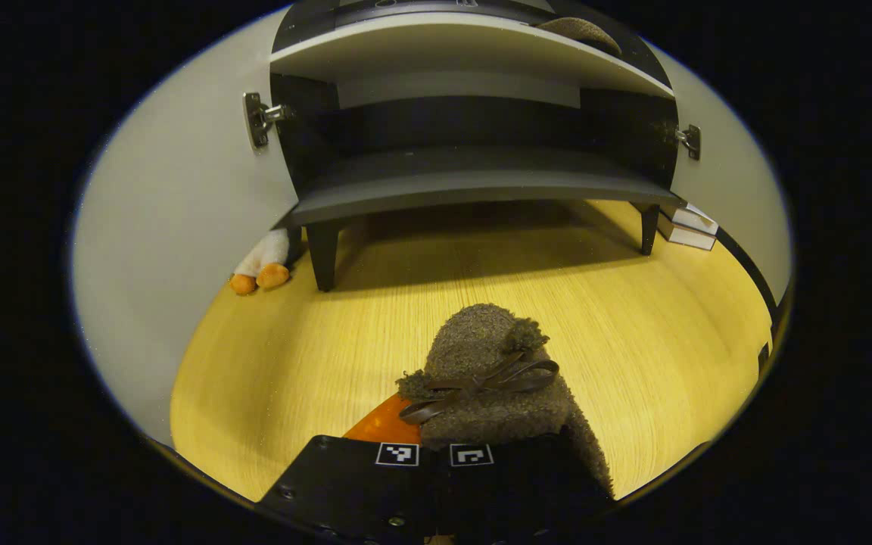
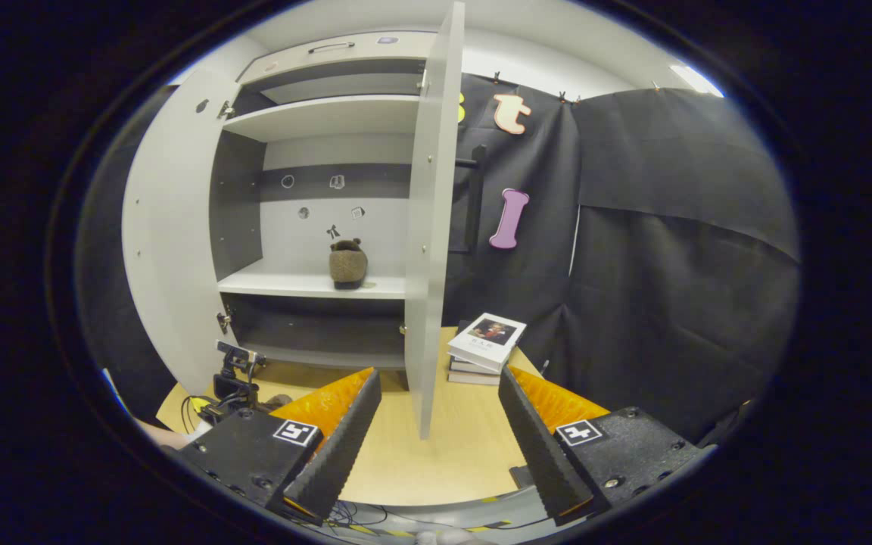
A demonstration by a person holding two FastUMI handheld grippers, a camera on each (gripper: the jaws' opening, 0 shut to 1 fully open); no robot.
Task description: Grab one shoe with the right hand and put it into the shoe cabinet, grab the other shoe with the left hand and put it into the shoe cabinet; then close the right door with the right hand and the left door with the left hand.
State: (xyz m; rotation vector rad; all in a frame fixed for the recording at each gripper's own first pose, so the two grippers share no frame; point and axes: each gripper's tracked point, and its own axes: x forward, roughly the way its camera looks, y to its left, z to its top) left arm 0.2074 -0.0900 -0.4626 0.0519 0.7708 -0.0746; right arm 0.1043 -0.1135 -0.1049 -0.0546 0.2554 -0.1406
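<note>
With the left gripper (image 1: 436,454) pinching the fuzzy slipper (image 1: 493,378) at its heel, low before the shoe cabinet (image 1: 474,182), and the right gripper (image 2: 436,431) spread empty, I judge the slipper light, soft and compressible, best held by its stiffer sole edge.

A light wooden table (image 1: 269,378) carries the open shoe cabinet (image 1: 474,189) on its dark legs, a plush toy (image 1: 262,265) by the left leg and stacked books (image 2: 485,344) at the right. Inside, a fuzzy brown shoe (image 2: 348,265) rests on the white middle shelf (image 2: 284,284).
</note>
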